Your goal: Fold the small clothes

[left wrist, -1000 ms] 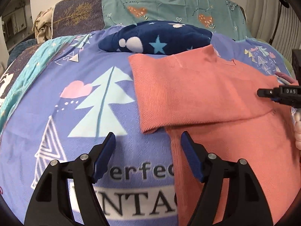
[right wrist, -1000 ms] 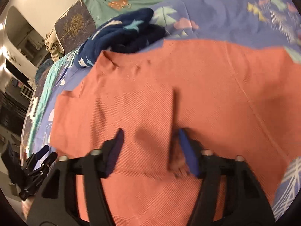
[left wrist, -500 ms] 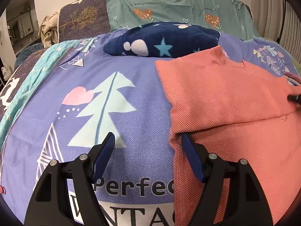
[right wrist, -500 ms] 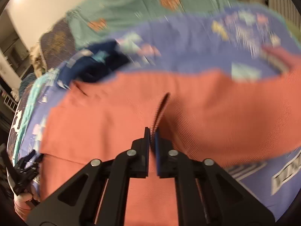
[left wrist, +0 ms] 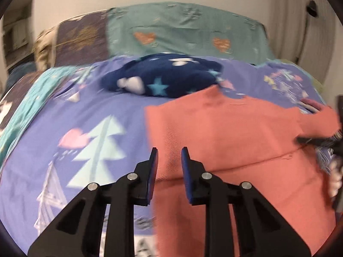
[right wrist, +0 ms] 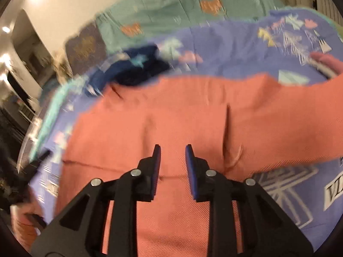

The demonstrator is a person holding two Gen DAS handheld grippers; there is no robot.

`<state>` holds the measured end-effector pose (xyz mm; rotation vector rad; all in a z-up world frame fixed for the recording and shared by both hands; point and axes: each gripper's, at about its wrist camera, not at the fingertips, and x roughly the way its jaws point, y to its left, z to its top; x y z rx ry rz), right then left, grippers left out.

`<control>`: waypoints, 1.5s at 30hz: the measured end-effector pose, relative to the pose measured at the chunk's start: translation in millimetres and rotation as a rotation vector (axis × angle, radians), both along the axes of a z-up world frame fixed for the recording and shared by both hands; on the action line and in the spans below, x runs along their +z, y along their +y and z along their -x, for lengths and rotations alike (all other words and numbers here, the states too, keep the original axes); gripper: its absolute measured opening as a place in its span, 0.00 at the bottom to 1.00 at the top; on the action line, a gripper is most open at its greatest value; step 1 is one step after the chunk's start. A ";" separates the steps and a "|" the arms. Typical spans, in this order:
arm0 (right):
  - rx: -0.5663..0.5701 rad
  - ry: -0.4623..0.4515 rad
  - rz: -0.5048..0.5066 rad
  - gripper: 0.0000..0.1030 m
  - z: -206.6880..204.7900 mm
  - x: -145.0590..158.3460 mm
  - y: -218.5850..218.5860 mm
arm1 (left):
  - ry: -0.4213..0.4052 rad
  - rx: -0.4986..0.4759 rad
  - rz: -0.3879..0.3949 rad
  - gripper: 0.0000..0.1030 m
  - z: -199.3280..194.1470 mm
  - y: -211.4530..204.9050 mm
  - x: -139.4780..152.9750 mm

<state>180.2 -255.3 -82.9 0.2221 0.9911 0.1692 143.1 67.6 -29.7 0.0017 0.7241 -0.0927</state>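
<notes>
Coral top lies flat on bed, centre-right of frame, one sleeve folded in, other still out. My left hand-held gripper is closing on nothing, right hand-held gripper opening, empty.

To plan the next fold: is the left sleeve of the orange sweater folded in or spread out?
Folded in: the orange sweater shows a straight left edge, its sleeve lying across the body.

Black gripper frames, blue pads, silver screws.
</notes>
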 end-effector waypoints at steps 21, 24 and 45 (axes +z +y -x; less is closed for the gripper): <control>-0.803 -0.294 -0.352 0.37 127.5 78.8 -365.4 | 0.145 -0.035 -0.035 0.28 -32.6 -23.9 -52.5; -0.801 -0.267 -0.370 0.42 119.5 69.6 -377.2 | 0.143 -0.034 -0.042 0.28 -32.0 -24.1 -52.4; -0.237 -0.413 -0.414 0.10 43.8 134.4 -160.6 | 0.139 -0.034 0.012 0.29 -31.4 -17.6 -49.2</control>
